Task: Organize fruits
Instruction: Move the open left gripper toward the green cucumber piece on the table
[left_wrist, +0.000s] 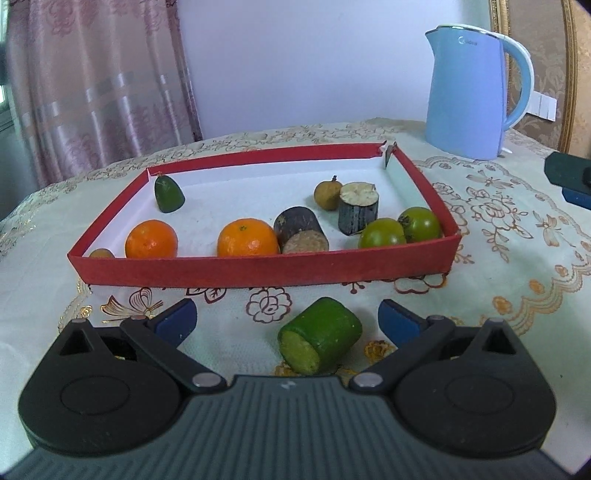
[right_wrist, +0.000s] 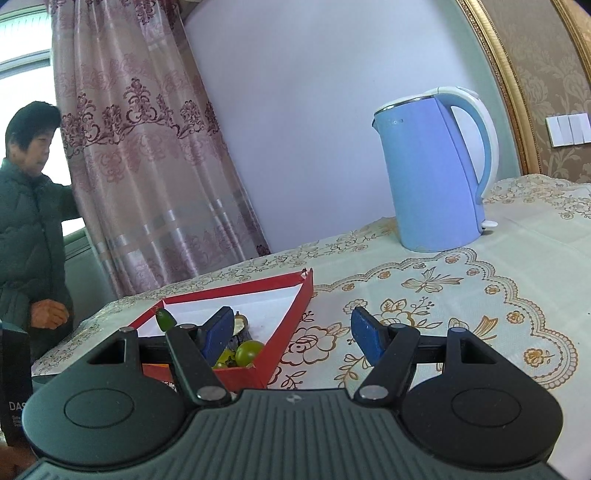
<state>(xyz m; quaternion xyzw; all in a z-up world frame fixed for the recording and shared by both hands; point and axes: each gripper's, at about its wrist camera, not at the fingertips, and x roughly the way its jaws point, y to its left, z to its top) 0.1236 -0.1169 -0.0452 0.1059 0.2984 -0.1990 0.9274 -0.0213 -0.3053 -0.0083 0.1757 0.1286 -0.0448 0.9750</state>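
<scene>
A red-walled tray (left_wrist: 258, 271) holds two oranges (left_wrist: 151, 239), two dark sugarcane pieces (left_wrist: 300, 229), two green tomatoes (left_wrist: 382, 233), a green cone-shaped fruit (left_wrist: 168, 192) and small brown fruits (left_wrist: 327, 194). A green cylindrical piece (left_wrist: 319, 334) lies on the tablecloth in front of the tray, between the fingers of my open left gripper (left_wrist: 286, 319), untouched. My right gripper (right_wrist: 293, 334) is open and empty, hovering over the tray's right corner (right_wrist: 295, 306) and the cloth.
A blue electric kettle (left_wrist: 471, 92) stands on the table at the back right, and also shows in the right wrist view (right_wrist: 432, 173). A curtain (left_wrist: 96, 85) hangs behind left. A person (right_wrist: 29, 221) stands by the window. The right gripper's body (left_wrist: 570, 177) shows at the right edge.
</scene>
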